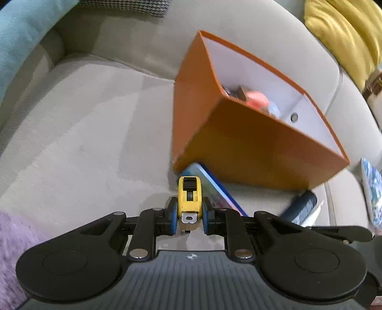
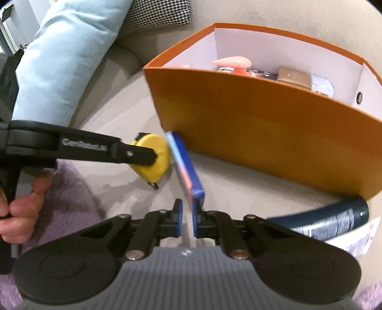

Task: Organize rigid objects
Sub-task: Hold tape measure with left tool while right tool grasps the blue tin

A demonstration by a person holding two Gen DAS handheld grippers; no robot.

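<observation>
My left gripper (image 1: pixel 189 218) is shut on a yellow tape measure (image 1: pixel 189 198), just above the beige sofa seat; in the right wrist view the tape measure (image 2: pixel 152 162) shows between the left gripper's fingers (image 2: pixel 133 155). An orange box (image 1: pixel 238 133) with a white inside stands on the sofa and holds several small items, among them a pink one (image 2: pixel 232 63). A flat blue case (image 2: pixel 185 167) leans against the box's front wall (image 2: pixel 262 133). My right gripper (image 2: pixel 187 214) is nearly closed and empty, right behind the case's near end.
A dark blue bottle (image 2: pixel 334 221) lies at the box's right corner, on a paper sheet (image 2: pixel 360 238). A light blue pillow (image 2: pixel 64 62), a houndstooth cushion (image 2: pixel 157 14) and a yellow cushion (image 1: pixel 346 35) line the sofa back. A purple fluffy cover (image 1: pixel 12 250) lies at the left.
</observation>
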